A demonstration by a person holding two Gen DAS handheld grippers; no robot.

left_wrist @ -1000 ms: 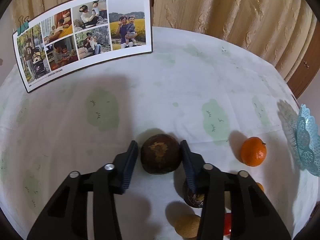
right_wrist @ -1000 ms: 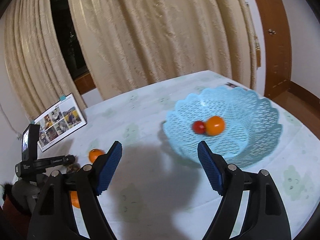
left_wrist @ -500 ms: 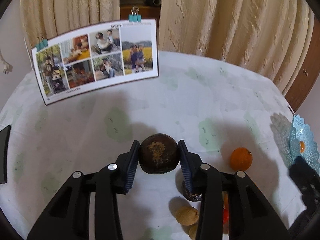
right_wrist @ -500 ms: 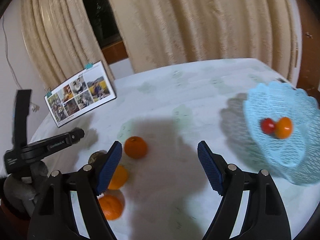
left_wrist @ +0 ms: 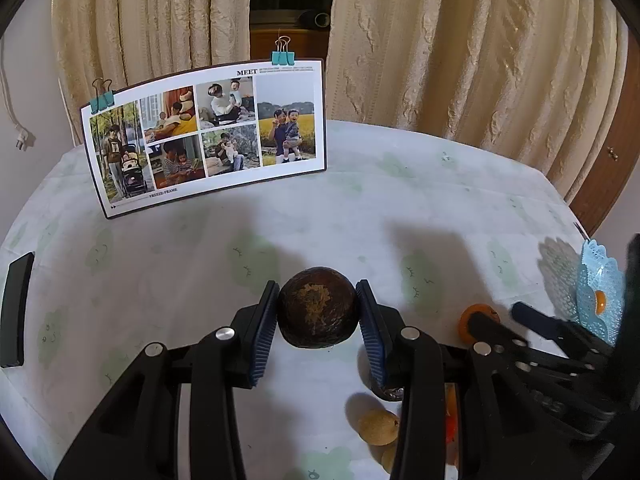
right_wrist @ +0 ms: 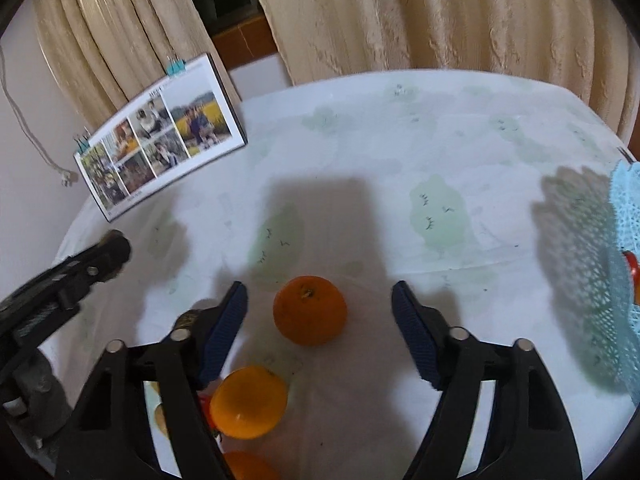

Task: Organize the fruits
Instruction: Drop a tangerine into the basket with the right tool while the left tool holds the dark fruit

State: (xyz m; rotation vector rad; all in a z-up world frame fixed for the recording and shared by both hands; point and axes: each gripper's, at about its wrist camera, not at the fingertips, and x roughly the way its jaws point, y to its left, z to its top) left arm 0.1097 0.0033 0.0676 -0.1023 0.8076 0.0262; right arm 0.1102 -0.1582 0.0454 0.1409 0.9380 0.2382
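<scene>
Left wrist view: the left claw [left_wrist: 318,320] is clenched on a dark brown round fruit [left_wrist: 318,312], both blue pads pressed to its sides, and the fruit hangs clear of the worktop [left_wrist: 200,264], with its shadow below. At the right edge stands the pale blue lattice basket [left_wrist: 600,292], cut off by the frame; through its wall one orange fruit [left_wrist: 599,297] shows, and the rest of its inside is hidden. An orange tangerine [left_wrist: 466,322] lies on the cloth, half covered by the black fingers of the right claw [left_wrist: 516,316]. Below the left claw's right finger sit two tan round fruits [left_wrist: 376,426], a dark fruit mostly hidden behind the finger, and a strip of red and orange that is too covered to name. A photo board [left_wrist: 208,136] with two teal clips stands at the far side before the curtains.

Right wrist view: the right claw [right_wrist: 320,316] is closing, its pads still apart from the tangerine [right_wrist: 310,310] that lies on the worktop between them. Nearer the camera a second orange fruit [right_wrist: 248,402] lies beside the left finger, and a third is cut by the lower edge. The basket [right_wrist: 626,216] shows only as a slice of rim at the right, with something red [right_wrist: 632,260] inside. The left claw's body is blurred at the left edge
</scene>
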